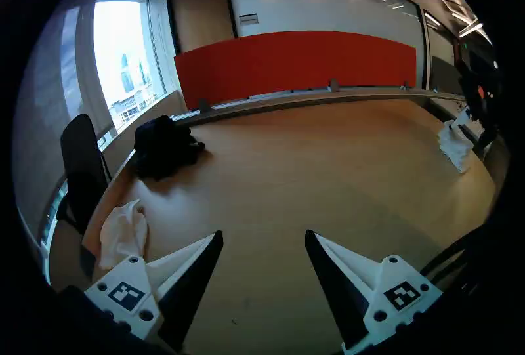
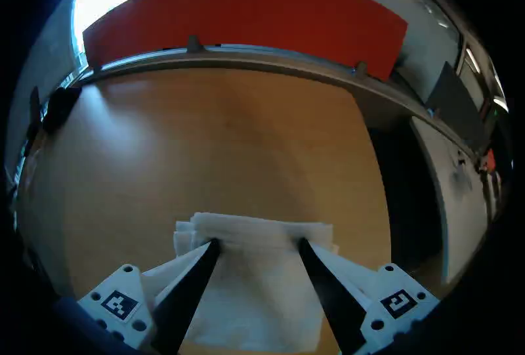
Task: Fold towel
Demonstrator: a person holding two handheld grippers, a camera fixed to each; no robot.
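Note:
In the right gripper view, a stack of folded white towels lies on the wooden table near its front. My right gripper stands open over the stack, fingers spread wide with the cloth between and under them. In the left gripper view, my left gripper is open above bare table with nothing between its fingers. A crumpled white towel lies just to its left, by the table's edge. Far off at the right, the other gripper sits by the white towel stack.
A black bundle of cloth or a bag rests on the table at the left, also small in the right gripper view as a black bundle. A red partition runs along the back edge. A black chair stands beside the window.

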